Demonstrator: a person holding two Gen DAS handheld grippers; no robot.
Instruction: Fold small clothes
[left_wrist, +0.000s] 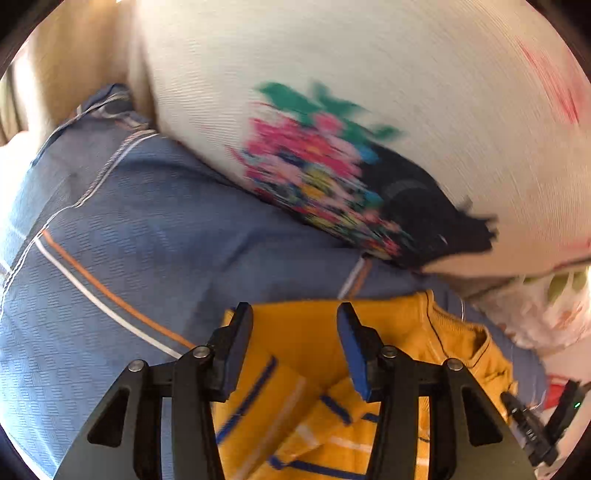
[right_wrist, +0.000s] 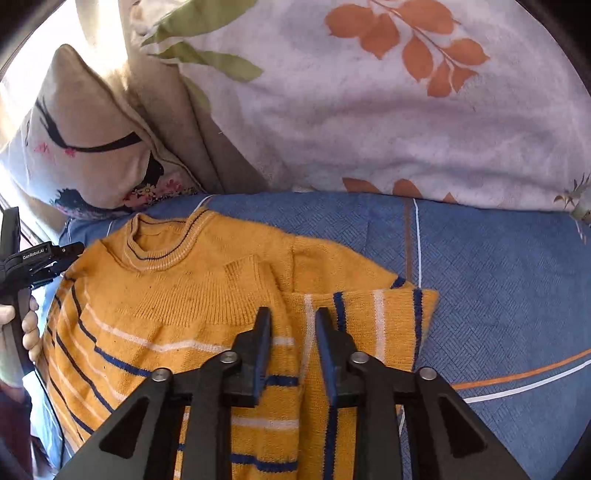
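Note:
A small yellow knitted sweater (right_wrist: 177, 295) with blue and white stripes lies flat on a blue bedsheet (right_wrist: 498, 288), collar toward the pillows. Its right sleeve (right_wrist: 369, 321) is folded in across the body. My right gripper (right_wrist: 293, 314) is open and empty just above the folded sleeve. My left gripper (left_wrist: 295, 312) is open and empty over the sweater's (left_wrist: 306, 339) left side, where a striped sleeve (left_wrist: 266, 398) lies folded. The left gripper's body also shows at the left edge of the right wrist view (right_wrist: 33, 258), held by a hand.
A cream pillow (left_wrist: 369, 92) with a flower print lies against the sheet (left_wrist: 110, 240) behind the sweater. A white blanket (right_wrist: 369, 110) with orange and green leaves is bunched at the back. The same pillow shows in the right wrist view (right_wrist: 85, 147).

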